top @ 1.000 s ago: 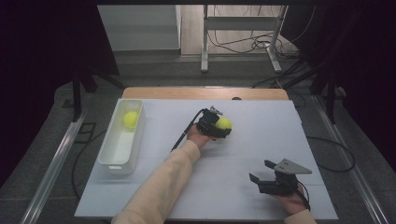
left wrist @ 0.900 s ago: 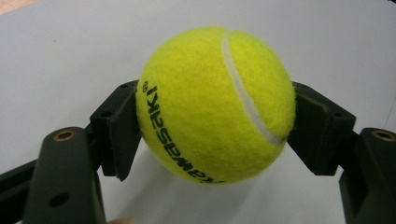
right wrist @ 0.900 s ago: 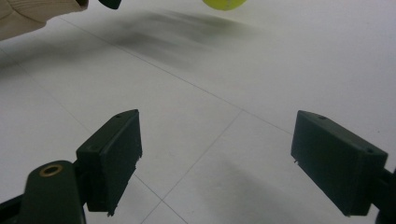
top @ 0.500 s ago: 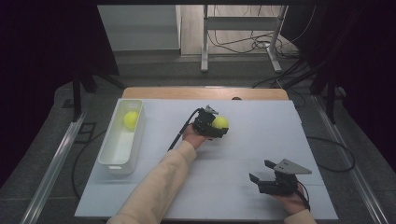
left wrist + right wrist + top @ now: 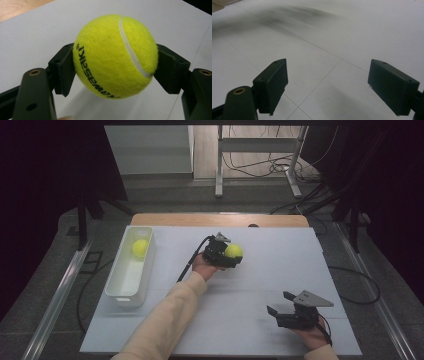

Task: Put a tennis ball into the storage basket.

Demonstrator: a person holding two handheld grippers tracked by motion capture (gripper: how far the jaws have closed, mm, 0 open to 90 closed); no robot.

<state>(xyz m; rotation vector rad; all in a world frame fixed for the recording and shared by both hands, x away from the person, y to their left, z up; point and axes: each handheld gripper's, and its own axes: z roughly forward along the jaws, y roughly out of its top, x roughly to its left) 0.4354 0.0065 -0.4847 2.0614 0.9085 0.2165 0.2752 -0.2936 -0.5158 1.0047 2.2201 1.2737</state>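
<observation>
Left gripper [image 5: 231,256] has the ball [image 5: 233,251] pinched between its jaws, lifted just off the mat [image 5: 260,320] near mid-table, with the tray [image 5: 116,290] and a second ball [image 5: 139,248] in it off to the left. The pads [image 5: 65,72] bite only at the ball's widest part, so a jerk or a loosening squeeze on the way over could let that fuzzy sphere roll out and run across the table. Right gripper [image 5: 280,312] sits with jaws open and empty at the near edge, well apart, no help if it slips.
</observation>
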